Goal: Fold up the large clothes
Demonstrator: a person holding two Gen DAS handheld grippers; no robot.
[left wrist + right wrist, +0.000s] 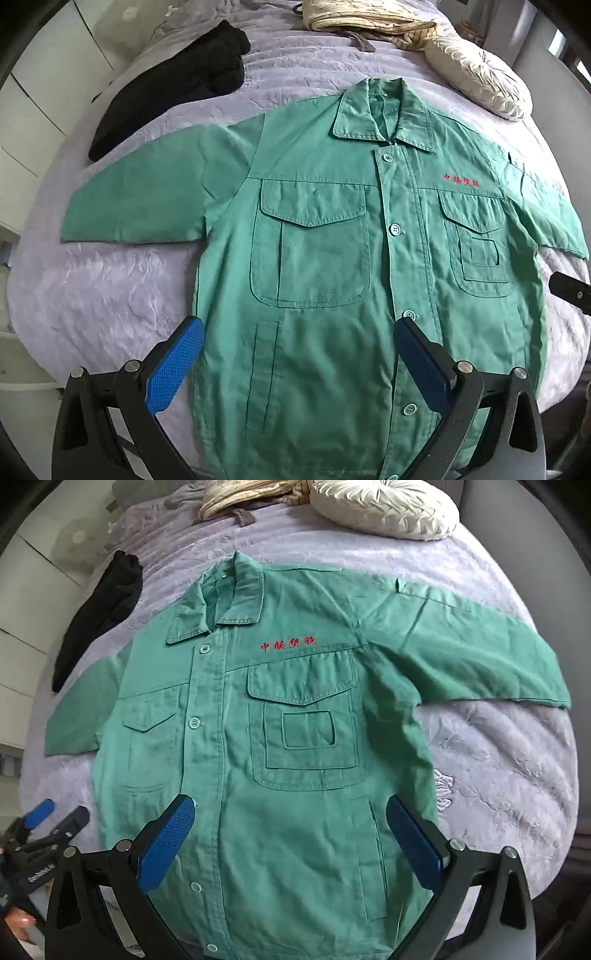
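A green short-sleeved work shirt [332,258] lies flat, face up and buttoned, on a lilac bedspread [103,288], collar far, sleeves spread out. It has two chest pockets and red embroidery. It also shows in the right wrist view [295,738]. My left gripper [299,328] is open and empty, held above the shirt's lower left half. My right gripper [290,805] is open and empty above the shirt's lower right half. The left gripper [55,818] also shows at the lower left of the right wrist view, and the right gripper's finger [570,291] shows at the right edge of the left wrist view.
A black garment [166,88] lies on the bed's far left. A cream ruched cushion [480,81] and a striped beige cloth [354,18] lie at the head of the bed. White cabinets [37,92] stand left of the bed.
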